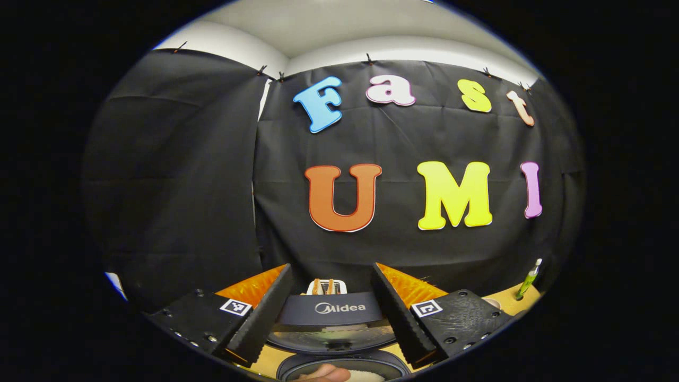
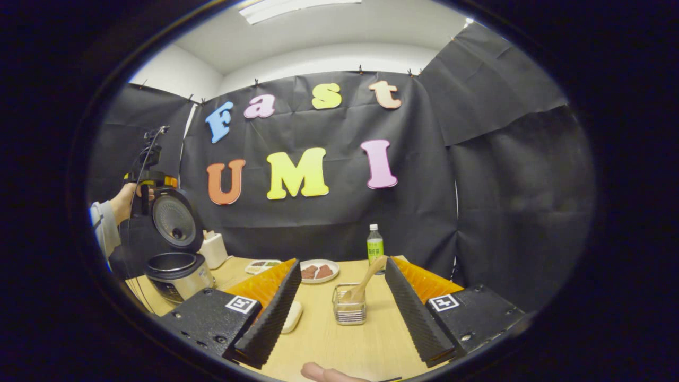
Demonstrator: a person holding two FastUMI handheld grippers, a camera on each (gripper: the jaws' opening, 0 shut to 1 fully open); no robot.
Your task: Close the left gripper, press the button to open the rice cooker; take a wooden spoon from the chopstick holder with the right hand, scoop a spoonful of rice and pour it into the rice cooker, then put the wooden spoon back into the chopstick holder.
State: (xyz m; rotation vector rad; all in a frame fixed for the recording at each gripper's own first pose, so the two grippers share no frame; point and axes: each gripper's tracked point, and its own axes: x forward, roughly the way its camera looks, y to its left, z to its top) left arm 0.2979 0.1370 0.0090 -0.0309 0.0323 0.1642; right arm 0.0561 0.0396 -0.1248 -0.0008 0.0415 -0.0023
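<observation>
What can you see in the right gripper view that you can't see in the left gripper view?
Right gripper view: a clear wire chopstick holder with a wooden spoon standing in it, a white round plate of brown food, and a person's hand. Left gripper view: a close look down into the silver rice cooker, with something white inside. Both: the cooker with its lid up, the green-labelled plastic bottle, the light wooden table, and spread-apart fingers.

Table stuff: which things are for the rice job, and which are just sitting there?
For the job:
rice cooker, lid up
wooden spoon
chopstick holder, spoon standing in it
right gripper, open, facing the holder

Just lying about:
green-labelled bottle
plate of reddish food
small tray of food
white box beside the cooker
</observation>
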